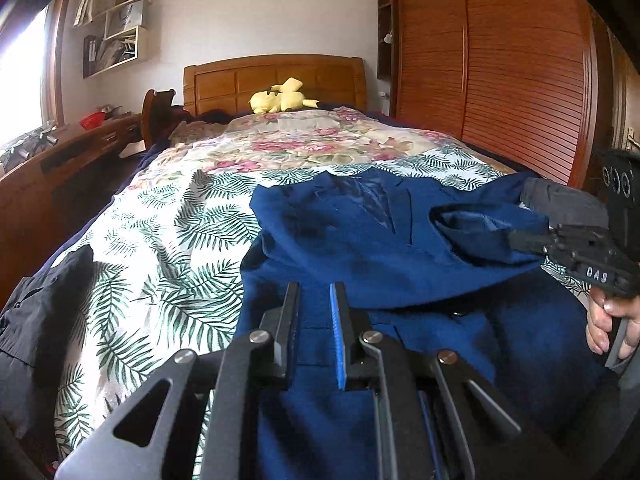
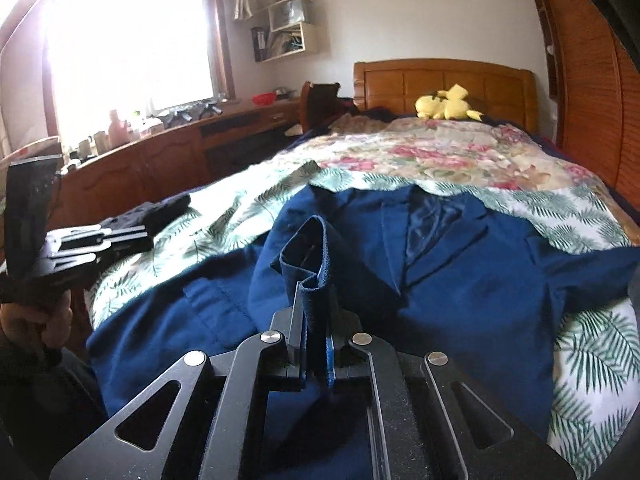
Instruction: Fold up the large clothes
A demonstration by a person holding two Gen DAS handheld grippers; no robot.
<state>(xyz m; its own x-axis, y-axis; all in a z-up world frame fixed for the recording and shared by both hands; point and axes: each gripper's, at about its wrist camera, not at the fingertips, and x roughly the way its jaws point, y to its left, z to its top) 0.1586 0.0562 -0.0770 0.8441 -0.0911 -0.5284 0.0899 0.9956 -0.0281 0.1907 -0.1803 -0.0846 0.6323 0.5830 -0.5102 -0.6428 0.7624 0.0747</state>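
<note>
Bedroom here. I'm looking ahead of the jaws at a wooden headboard (image 1: pixel 276 80) against a white wall (image 1: pixel 260 8), bed cover (image 1: pixel 168 216) in leaf and floral print spreading underneath. Left of the jaws, a bright window (image 2: pixel 128 40) is blowing out the exposure, wooden desk (image 2: pixel 168 152) running below it. White wall shelves (image 2: pixel 292 28) are hanging up left of the headboard. Right of the jaws I'm seeing a slatted wooden wardrobe (image 1: pixel 500 72). Floor isn't showing.
</note>
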